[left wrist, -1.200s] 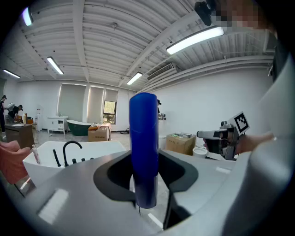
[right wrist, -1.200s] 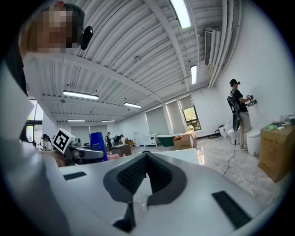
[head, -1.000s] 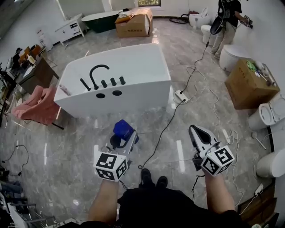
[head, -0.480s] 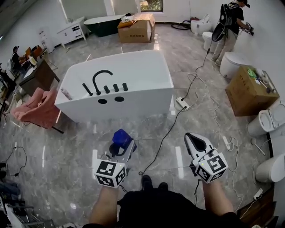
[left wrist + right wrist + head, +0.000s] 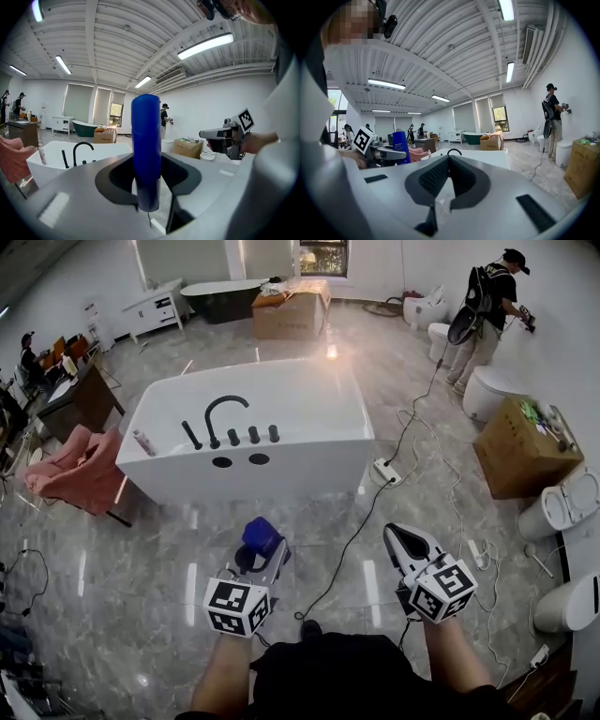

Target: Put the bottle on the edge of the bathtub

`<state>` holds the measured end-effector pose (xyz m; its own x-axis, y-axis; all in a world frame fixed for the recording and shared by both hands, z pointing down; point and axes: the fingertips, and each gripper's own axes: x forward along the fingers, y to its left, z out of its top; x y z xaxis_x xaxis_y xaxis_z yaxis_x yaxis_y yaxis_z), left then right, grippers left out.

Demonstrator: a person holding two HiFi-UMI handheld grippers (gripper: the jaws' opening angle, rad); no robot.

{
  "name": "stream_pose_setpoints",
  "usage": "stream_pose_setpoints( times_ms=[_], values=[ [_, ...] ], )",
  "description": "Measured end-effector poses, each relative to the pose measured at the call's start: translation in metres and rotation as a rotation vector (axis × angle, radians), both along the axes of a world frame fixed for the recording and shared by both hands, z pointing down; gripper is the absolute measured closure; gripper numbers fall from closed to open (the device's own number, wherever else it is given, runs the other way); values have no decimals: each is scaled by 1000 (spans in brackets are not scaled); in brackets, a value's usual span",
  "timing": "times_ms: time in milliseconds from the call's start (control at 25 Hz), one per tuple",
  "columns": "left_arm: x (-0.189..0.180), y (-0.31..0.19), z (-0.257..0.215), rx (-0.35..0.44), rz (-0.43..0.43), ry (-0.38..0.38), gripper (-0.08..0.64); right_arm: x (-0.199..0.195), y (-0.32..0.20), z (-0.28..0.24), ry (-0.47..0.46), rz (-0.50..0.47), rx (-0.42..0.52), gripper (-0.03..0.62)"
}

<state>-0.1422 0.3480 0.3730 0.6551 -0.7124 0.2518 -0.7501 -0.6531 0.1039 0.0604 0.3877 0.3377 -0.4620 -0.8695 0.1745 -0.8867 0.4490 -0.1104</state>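
- Far off to the left of the left gripper (image 5: 257,561), a pink armchair (image 5: 77,467) sits beside the tub's left end, well clear of any straight path.
- The left gripper is clamped on the blue bottle (image 5: 261,534): both jaws press its lower body. It stands upright between them, long axis vertical, cap end up.
- Dead ahead of that gripper and a touch to its left stands the white bathtub (image 5: 281,470), well apart, with only bare floor (image 5: 169,549) between.
- Its near rim faces the gripper, and that's the relation that counts: the bottle has to travel forward and up onto that ledge.
- This rim is busy. The black faucet (image 5: 223,414) and its row of handles take the middle, and a small container (image 5: 143,442) stands at the left corner. By my reading, the free ledge lies to the right of the handles.
- Just right of the left gripper, a black cable (image 5: 359,514) snakes forward to a power strip (image 5: 385,470) at the tub's right corner. It's a trip hazard for the feet rather than a block for the gripper.
- The right gripper (image 5: 403,536) is empty, jaw tips pressed together, level with the left one but farther from the faucet side.
- Right of it sits a cardboard box (image 5: 523,442), out of play.
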Motion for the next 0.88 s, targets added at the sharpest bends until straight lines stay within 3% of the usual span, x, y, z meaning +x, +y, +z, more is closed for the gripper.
stream_pose_setpoints(
  times_ms=[440,880],
  values=[
    [-51,-6,8,-14,-37,37,399,-43,-11,18,16,-29,-77,580],
    [-46,-47,12,-12,-52,16,399,-56,-72,37,-10,-99,-111,580]
  ],
)
